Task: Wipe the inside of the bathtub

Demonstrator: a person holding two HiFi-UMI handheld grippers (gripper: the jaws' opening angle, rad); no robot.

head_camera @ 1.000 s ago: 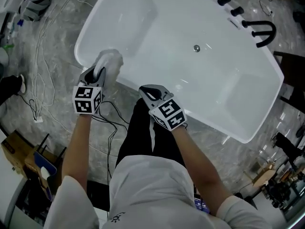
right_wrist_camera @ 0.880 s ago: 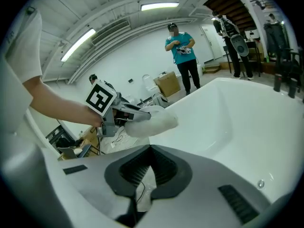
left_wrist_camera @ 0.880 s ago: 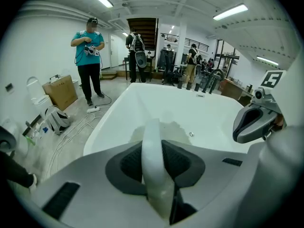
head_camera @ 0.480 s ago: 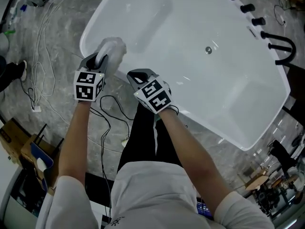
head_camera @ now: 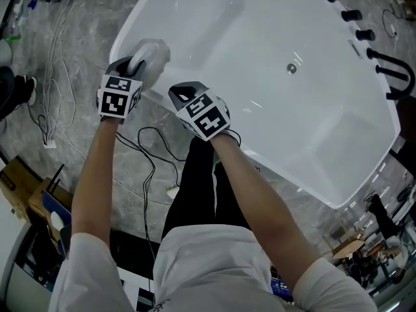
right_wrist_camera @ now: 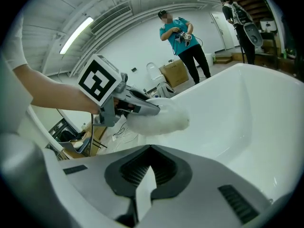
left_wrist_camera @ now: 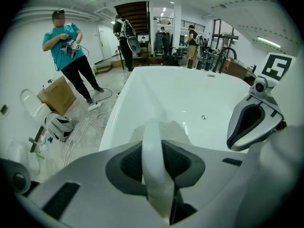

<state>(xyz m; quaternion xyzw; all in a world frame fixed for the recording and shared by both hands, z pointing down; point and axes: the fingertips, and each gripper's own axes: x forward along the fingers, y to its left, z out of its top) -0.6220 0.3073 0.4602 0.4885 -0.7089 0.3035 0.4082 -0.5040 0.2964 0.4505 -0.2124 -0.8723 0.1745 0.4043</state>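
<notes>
The bathtub [head_camera: 214,18] is big, white, smooth and shiny, and it has a rounded shape. In the head view it fills the picture from 11 o'clock round to 3 o'clock. A small round metal drain [head_camera: 292,69] sits in its flat bottom. Three black knobs [head_camera: 351,15] and a curved black tap [head_camera: 396,70] stand on the rim at 2 o'clock.

The left gripper [head_camera: 134,65] is at 10 o'clock, at the narrow end of the tub. Its two dark, ridged pads pinch a soft, fluffy white cloth [head_camera: 153,52]. The cloth bunches up in a puffy lump past the tips and rests on the tub's rounded rim.

The right gripper [head_camera: 186,95] is just beside the left one, toward 4 o'clock from it, over the near rim. Its ridged pads meet at the tips, with only a thin white sliver showing between them. It does not touch the cloth.

The floor [head_camera: 84,142] is grey and looks like marble, with thin cables [head_camera: 55,57] looping across it. In the left gripper view, a person [left_wrist_camera: 66,46] in a teal shirt stands far off at 10 o'clock.
</notes>
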